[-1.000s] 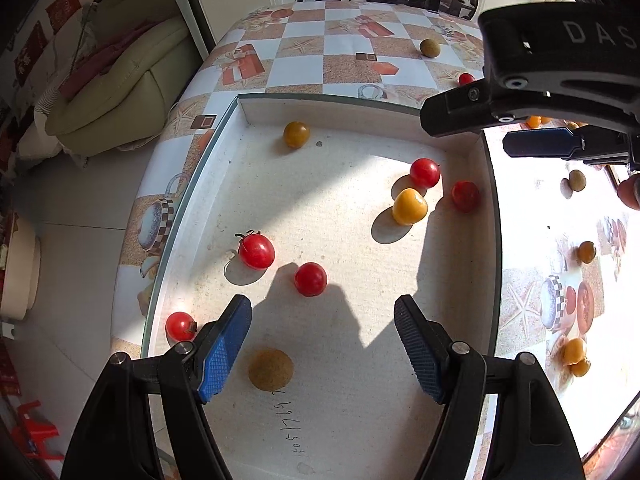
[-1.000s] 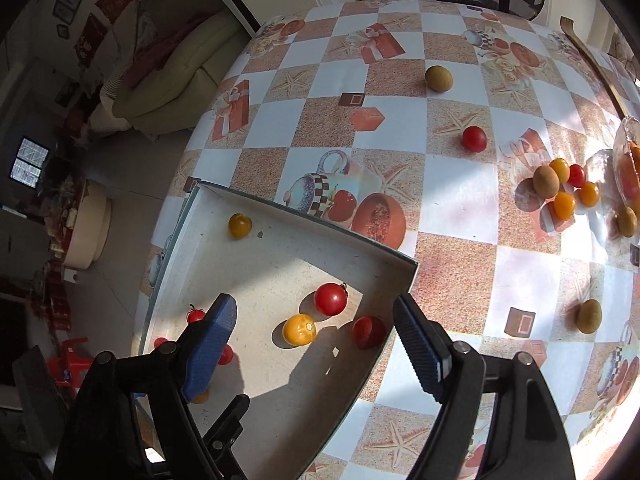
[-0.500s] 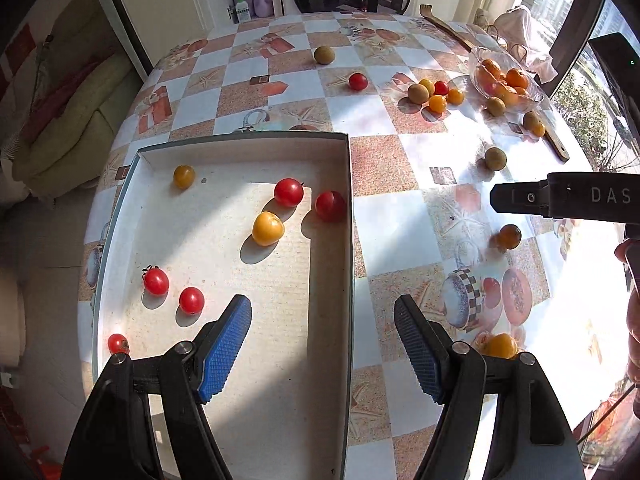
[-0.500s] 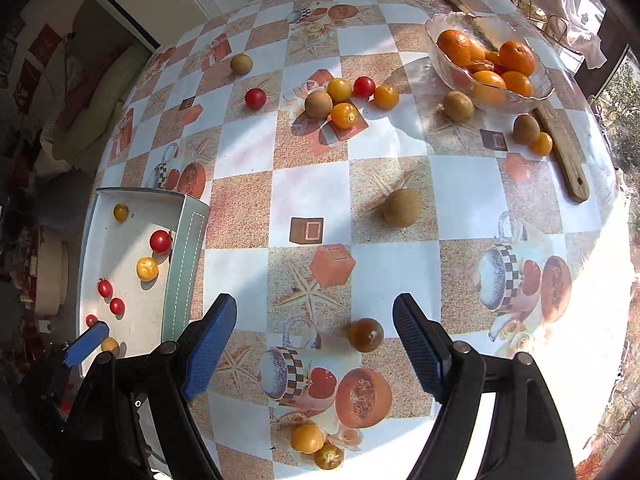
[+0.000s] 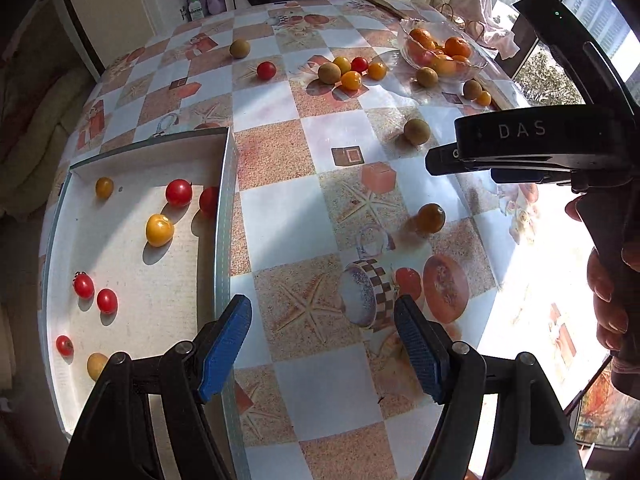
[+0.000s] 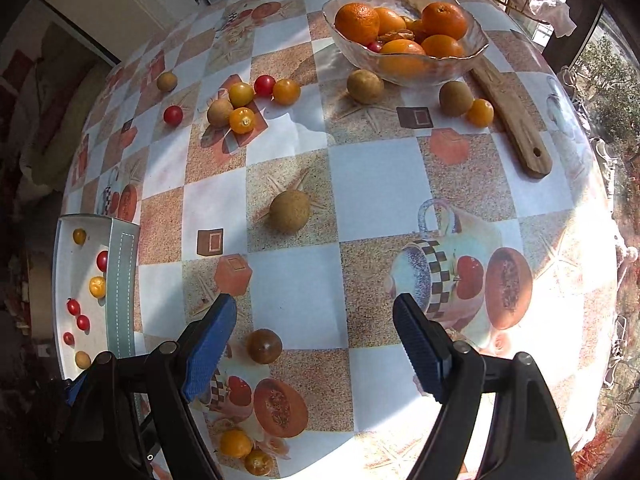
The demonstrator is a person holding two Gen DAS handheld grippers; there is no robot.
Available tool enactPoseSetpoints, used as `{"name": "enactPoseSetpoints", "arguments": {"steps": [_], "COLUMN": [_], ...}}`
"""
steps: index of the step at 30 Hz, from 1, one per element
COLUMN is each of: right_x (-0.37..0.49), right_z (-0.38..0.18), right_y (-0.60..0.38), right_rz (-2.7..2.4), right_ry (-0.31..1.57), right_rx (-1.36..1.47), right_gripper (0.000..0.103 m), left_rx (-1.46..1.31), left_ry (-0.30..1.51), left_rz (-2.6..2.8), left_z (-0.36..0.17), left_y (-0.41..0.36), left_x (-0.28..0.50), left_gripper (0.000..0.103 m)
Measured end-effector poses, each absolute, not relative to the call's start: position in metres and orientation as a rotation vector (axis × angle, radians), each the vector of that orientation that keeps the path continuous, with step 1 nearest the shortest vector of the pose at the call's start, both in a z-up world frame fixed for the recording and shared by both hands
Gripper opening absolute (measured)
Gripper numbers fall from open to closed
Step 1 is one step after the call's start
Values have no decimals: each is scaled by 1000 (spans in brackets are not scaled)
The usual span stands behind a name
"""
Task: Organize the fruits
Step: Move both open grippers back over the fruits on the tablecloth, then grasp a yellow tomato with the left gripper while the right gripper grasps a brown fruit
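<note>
Several smooth, glossy cherry tomatoes, red [image 5: 178,192] and yellow [image 5: 159,230], lie in a shallow white tray [image 5: 224,200] with thin upright walls at the left edge of the desk [image 5: 280,220]. A slick checked cloth printed with starfish and cups covers the desk. More round fruit is scattered on it: a matte brown longan [image 6: 289,211] mid-desk, a dark shiny tomato [image 6: 264,346] just beside the right gripper's [image 6: 314,340] left finger. A scalloped glass bowl [image 6: 476,50] holds dimpled oranges. Both the left gripper [image 5: 322,340] and the right have ribbed blue fingers [image 5: 228,340] spread wide, grasping nothing, above the cloth.
</note>
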State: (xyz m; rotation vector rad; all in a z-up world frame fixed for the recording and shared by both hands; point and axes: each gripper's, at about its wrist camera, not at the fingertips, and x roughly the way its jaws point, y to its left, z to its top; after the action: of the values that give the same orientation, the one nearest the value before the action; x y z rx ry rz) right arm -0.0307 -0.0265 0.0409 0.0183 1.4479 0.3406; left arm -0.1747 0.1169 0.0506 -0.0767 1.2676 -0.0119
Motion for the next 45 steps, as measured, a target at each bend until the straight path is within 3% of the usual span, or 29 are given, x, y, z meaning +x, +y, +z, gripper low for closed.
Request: {"name": "enactPoseSetpoints", "arguments": {"steps": [17, 21, 27, 29, 31, 33, 36, 45], "right_x": [-11, -10, -5, -4, -4, -4, -4, -11], "right_z": [30, 25, 24, 24, 24, 24, 25, 37], "right_y": [-16, -1, 20, 23, 25, 23, 17, -2], "right_rz": [391, 420, 447, 450, 447, 443, 451, 452], "right_ry": [1400, 1385, 1346, 1334, 1324, 1321, 1327, 1324], "right_rx": [-48, -86, -136, -151, -168, -169, -153, -105], "right_gripper": [83, 76, 64, 54, 35, 28, 27, 27], "left_rx": [-190, -207, -214, -208, -215, -218, -218, -279], "left_ry": [1375, 1372, 1368, 1367, 1366, 1363, 1356, 1354], "left_rz": [14, 35, 35, 34, 28, 22, -7, -9], "left_z": [16, 16, 15, 16, 16, 16, 17, 19], "left_y": [80, 78, 74, 68, 67, 63, 58, 81], "left_x": [-189, -191, -198, -198, -199, -199, -198, -200], "left_gripper": [75, 74, 59, 57, 49, 39, 26, 26]}}
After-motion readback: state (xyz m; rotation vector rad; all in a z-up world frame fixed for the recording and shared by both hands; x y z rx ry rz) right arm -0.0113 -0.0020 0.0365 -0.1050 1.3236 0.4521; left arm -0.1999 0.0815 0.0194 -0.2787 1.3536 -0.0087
